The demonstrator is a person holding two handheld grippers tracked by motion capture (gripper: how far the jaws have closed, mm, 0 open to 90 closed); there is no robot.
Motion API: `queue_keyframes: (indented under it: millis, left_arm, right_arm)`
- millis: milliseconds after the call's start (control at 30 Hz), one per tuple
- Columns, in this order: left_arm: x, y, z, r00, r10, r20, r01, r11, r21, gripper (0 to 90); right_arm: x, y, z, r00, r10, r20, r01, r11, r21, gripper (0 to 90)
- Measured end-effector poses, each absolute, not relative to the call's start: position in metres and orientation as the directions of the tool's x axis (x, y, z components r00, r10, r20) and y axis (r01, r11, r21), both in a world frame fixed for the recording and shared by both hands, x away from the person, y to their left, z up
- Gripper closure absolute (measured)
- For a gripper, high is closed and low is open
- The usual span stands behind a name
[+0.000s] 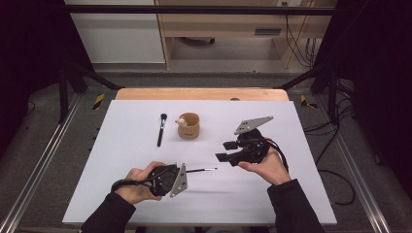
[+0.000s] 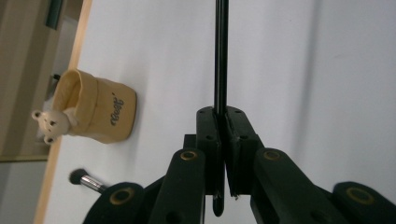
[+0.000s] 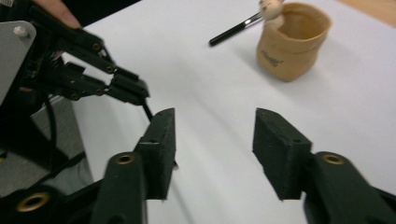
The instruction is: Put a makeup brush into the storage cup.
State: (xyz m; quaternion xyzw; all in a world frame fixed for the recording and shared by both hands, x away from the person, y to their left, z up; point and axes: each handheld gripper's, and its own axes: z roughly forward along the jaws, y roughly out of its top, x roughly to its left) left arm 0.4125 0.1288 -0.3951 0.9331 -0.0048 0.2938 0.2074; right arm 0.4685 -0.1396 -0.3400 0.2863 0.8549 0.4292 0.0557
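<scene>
My left gripper (image 1: 186,171) lies low at the front of the table, and its jaws (image 2: 219,114) are shut on a thin black stick (image 2: 220,56). The stick (image 1: 201,170) pokes out to the right, towards my right gripper (image 1: 224,150). That gripper stands open just beyond the stick's tip, with nothing between its fingers (image 3: 215,121). In the right gripper view, the left gripper (image 3: 133,91) faces it at upper left. A tan fabric pot (image 1: 188,127) with a small bear figure (image 2: 50,125) on its rim stands mid-table. A black makeup brush (image 1: 161,130) lies to its left.
The white sheet (image 1: 272,194) covers the table and a wooden edge (image 1: 201,93) shows at the back. Black frame posts and cables flank both sides. Bare sheet lies around the pot (image 3: 292,42) and at the front.
</scene>
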Motion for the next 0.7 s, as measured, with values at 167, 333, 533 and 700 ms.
queue_keyframes:
  millis: [167, 333, 533, 700]
  left_arm:
    - [0.418, 0.139, -0.401, 0.844, 0.207, 0.495, -0.044, -0.893, 0.449, 85.0]
    - [0.420, 0.145, -0.403, 0.846, 0.279, 0.455, 0.013, -0.863, 0.505, 85.0]
    - [0.423, 0.151, -0.405, 0.842, 0.378, 0.384, 0.089, -0.800, 0.593, 85.1]
    - [0.424, 0.153, -0.407, 0.831, 0.430, 0.352, 0.128, -0.765, 0.631, 85.1]
  right_arm:
    - [0.467, -0.148, -0.344, -0.801, 0.582, 0.140, 0.436, 0.407, 0.802, 35.7]
    - [0.463, -0.151, -0.351, -0.775, 0.619, 0.127, 0.433, 0.373, 0.821, 27.0]
    - [0.459, -0.158, -0.357, -0.748, 0.647, 0.149, 0.427, 0.297, 0.854, 21.3]
    - [0.456, -0.162, -0.364, -0.733, 0.655, 0.183, 0.429, 0.237, 0.872, 20.5]
